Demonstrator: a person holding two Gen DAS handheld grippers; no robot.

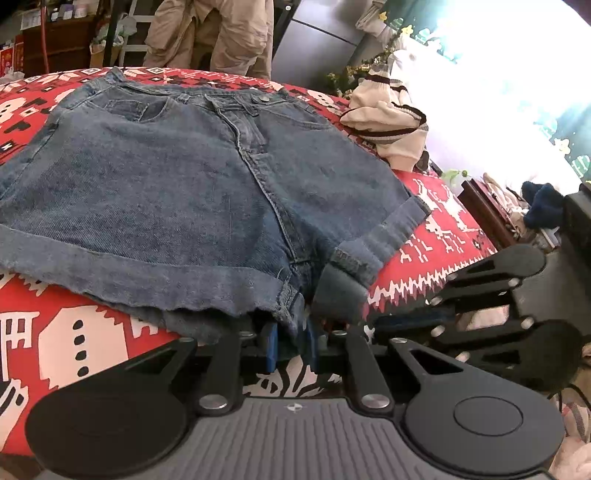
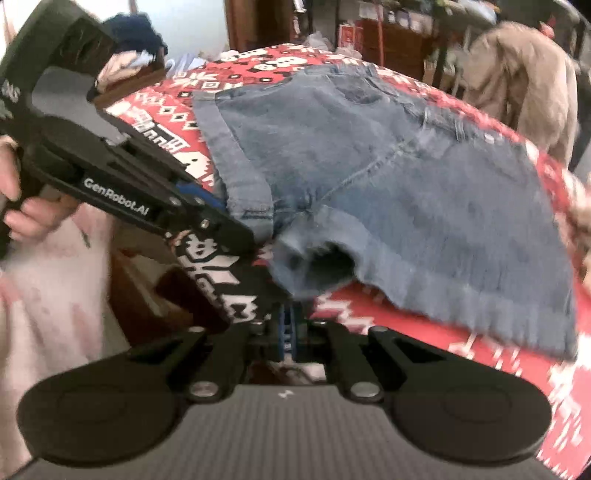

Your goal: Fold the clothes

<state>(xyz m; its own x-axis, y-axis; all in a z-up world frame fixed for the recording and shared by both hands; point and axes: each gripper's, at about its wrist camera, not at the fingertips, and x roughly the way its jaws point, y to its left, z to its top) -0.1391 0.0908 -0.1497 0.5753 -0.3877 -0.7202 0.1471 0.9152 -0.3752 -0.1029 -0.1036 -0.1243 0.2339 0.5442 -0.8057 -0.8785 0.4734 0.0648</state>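
Your left gripper (image 1: 291, 343) is nearly closed on the near hem of the denim shorts (image 1: 177, 184), which lie flat on the red patterned cloth (image 1: 74, 343). Your right gripper (image 2: 290, 328) is clamped on the other cuffed leg hem. A striped cream garment (image 1: 388, 125) lies just beyond the shorts; a beige jacket (image 1: 214, 33) hangs behind.

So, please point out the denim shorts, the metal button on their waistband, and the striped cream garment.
denim shorts (image 1: 166, 177): left wrist view, front panel.
metal button (image 1: 263, 99): left wrist view, its face.
striped cream garment (image 1: 384, 118): left wrist view, cream fabric middle.
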